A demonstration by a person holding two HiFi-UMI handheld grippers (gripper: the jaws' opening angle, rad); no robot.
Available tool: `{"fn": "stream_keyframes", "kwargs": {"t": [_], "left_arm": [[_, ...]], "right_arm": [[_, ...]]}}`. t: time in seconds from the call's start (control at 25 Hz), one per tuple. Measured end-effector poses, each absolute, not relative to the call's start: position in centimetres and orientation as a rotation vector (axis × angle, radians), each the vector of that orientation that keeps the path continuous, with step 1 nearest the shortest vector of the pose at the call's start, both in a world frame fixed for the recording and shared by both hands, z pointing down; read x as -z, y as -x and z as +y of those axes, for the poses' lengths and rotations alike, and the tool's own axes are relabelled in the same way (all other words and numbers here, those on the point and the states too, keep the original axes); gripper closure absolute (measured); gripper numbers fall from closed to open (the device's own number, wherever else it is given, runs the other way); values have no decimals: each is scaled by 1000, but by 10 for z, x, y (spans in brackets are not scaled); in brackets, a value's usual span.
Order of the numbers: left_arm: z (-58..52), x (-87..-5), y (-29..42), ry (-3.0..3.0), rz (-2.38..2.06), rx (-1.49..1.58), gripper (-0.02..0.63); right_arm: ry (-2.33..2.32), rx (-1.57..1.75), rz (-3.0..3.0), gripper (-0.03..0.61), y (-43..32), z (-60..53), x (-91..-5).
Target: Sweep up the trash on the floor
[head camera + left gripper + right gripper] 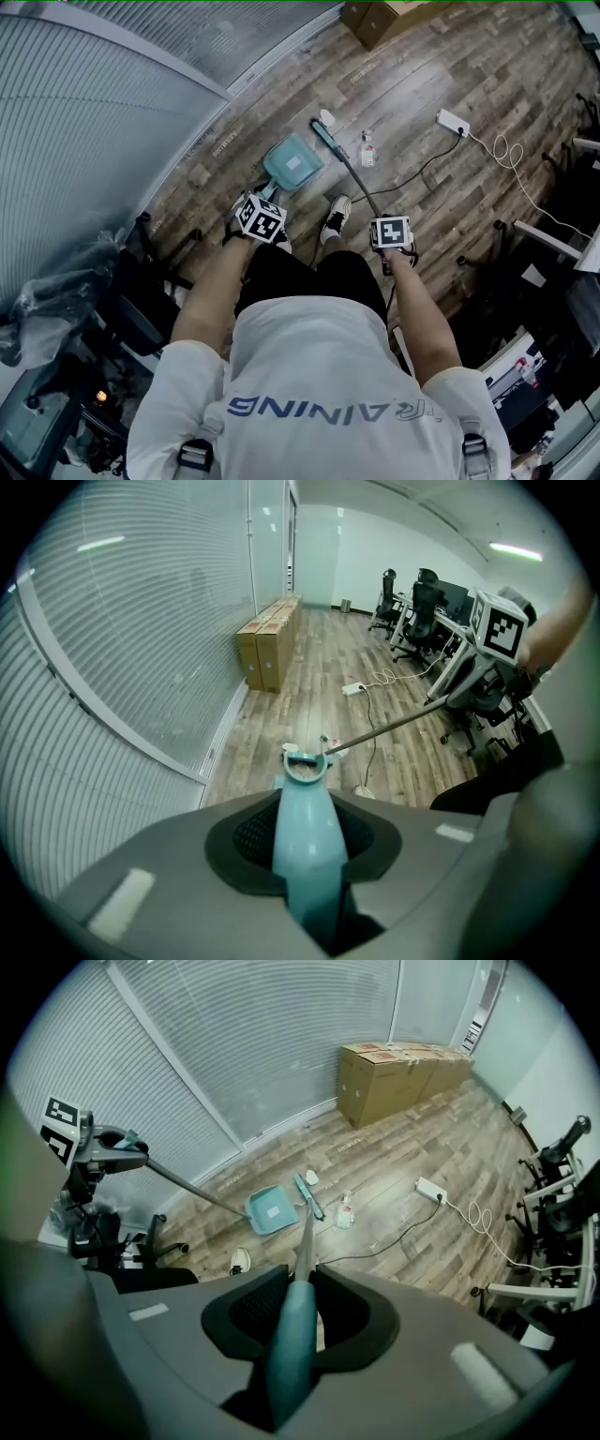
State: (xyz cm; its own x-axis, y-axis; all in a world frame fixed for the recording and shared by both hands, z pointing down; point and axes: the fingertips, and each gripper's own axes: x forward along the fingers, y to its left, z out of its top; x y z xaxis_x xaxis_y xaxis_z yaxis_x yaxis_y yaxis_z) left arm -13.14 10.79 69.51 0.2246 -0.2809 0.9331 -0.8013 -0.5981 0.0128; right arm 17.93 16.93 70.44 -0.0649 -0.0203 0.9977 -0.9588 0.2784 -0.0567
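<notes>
Both grippers are clamped shut: the left gripper (309, 874) on the dustpan (292, 161) handle, the right gripper (291, 1354) on the broom (330, 142) handle. The dustpan rests on the floor with the brush just right of it, probably to catch the trash: a bottle (367, 150) further right and a scrap (325, 118) beyond.

Both bare forearms reach forward and down through the middle of the head view, well apart. The left gripper (260, 217) sits just left of centre, marker cube facing up, and its jaws are clamped on the teal dustpan handle (309, 846). The right gripper (391, 234) sits a touch lower, right of centre, jaws closed around the teal broom handle (292, 1354). One shoe (337, 217) shows between the two grippers.
</notes>
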Motion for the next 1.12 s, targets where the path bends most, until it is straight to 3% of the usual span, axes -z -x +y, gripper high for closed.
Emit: {"fn": "stream_keyframes", "kwargs": {"t": [0.76, 1.12], "left_arm": [[107, -696, 132, -2009, -976, -1339, 520], [107, -696, 131, -2015, -974, -1338, 520]], "right_arm": [[-661, -944, -1492, 472, -96, 217, -693], [-718, -950, -1507, 471, -118, 213, -659]]}}
